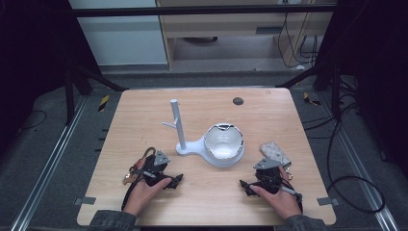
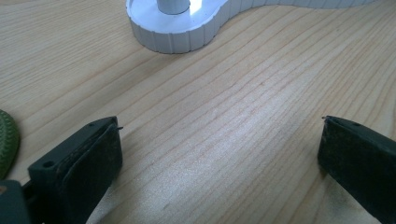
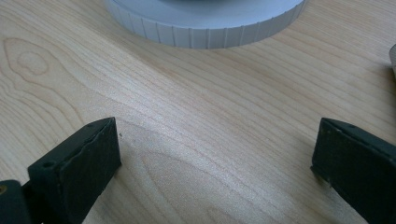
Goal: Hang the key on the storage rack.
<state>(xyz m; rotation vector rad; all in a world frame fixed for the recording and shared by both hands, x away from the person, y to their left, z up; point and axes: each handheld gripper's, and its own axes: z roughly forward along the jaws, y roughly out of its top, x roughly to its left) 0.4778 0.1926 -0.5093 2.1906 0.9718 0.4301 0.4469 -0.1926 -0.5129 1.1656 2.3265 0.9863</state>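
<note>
On the wooden table (image 1: 144,110) stands a white stand (image 1: 181,139) with an upright post and a side peg. Its ribbed base runs into a round dish that carries a shiny bowl (image 1: 223,142). My left gripper (image 1: 169,174) rests low on the table in front of the post, held by a hand. Its jaws stand wide apart over bare wood (image 2: 219,123), and the ribbed base (image 2: 173,35) lies ahead. My right gripper (image 1: 252,180) sits in front of the dish, open as well (image 3: 217,123), facing the round ribbed rim (image 3: 205,28). Nothing lies between either pair of jaws.
A patterned pouch (image 1: 275,151) lies right of the bowl, close to my right gripper. A small brown and green item (image 1: 136,167) lies beside my left gripper; its green edge (image 2: 7,140) is close to the jaw. A dark round mark (image 1: 237,101) sits near the far edge.
</note>
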